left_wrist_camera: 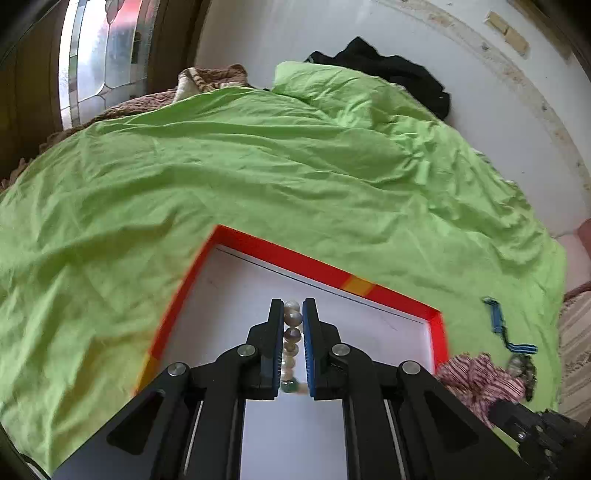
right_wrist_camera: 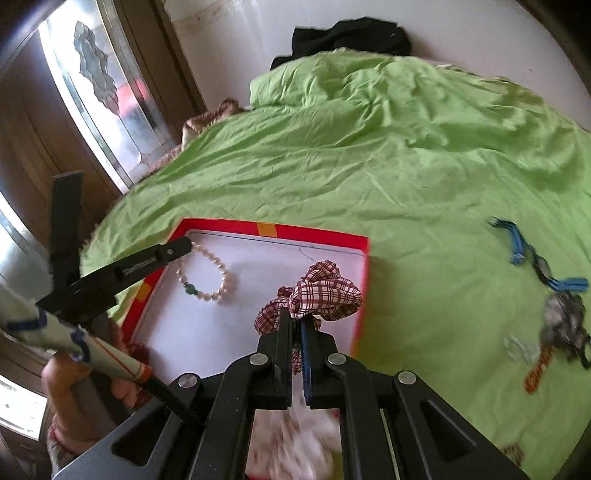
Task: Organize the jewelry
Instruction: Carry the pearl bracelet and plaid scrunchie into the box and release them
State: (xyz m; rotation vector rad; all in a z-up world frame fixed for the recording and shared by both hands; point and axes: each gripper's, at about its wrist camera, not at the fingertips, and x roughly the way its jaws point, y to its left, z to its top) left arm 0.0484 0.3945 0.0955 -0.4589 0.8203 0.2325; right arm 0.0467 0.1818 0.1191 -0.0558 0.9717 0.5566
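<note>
A pearl bracelet [left_wrist_camera: 291, 318] with one green bead is pinched between the blue pads of my left gripper [left_wrist_camera: 293, 314], which is shut on it. In the right wrist view the bracelet [right_wrist_camera: 207, 275] hangs as a loop from the left gripper [right_wrist_camera: 183, 245] over the white floor of a red-rimmed box [right_wrist_camera: 314, 233]. My right gripper [right_wrist_camera: 293, 318] is shut on a red-and-white plaid scrunchie [right_wrist_camera: 321, 291] above the box's right side. From the left wrist view, that scrunchie [left_wrist_camera: 476, 376] shows beyond the box's [left_wrist_camera: 295, 258] right corner.
The box lies on a wrinkled green bedsheet [right_wrist_camera: 369, 166]. On the sheet to the right are blue bands [right_wrist_camera: 517, 243], a grey patterned scrunchie [right_wrist_camera: 561, 317], a pale ring [right_wrist_camera: 517, 347] and an orange piece [right_wrist_camera: 535, 373]. A person's hand [right_wrist_camera: 66, 376] holds the left gripper. Black clothing [right_wrist_camera: 351, 33] lies by the wall.
</note>
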